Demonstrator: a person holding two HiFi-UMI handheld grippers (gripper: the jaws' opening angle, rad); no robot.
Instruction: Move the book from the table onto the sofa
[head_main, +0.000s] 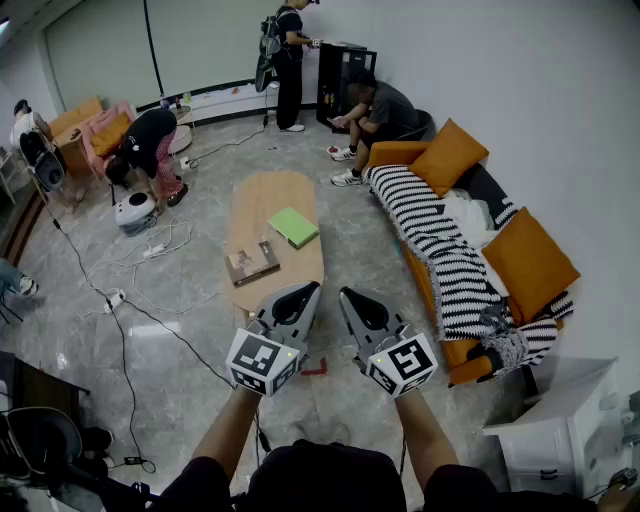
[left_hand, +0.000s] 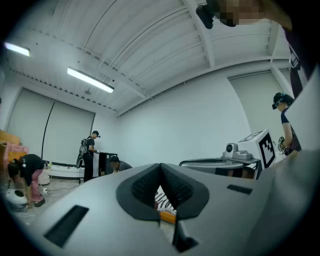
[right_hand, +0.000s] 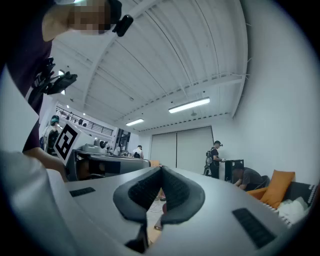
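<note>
Both forearms stretched forward side by side, left hand-held gripper (head_main: 303, 293) and right hand-held gripper (head_main: 352, 298) held about level, jaws of each closed on nothing, tips toward the oval worktop (head_main: 270, 195), green book (head_main: 293, 226) and brown book (head_main: 251, 263) lying on it, sofa (head_main: 396, 153) at right.

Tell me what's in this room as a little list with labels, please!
table: oval wooden coffee table, ahead of both grippers
on table: green book; brown book, nearer the person
sofa: orange sofa, right of the table, draped with a striped blanket, with orange cushions
left gripper: shut, holding nothing
right gripper: shut, holding nothing
book on sofa: not yet
</note>
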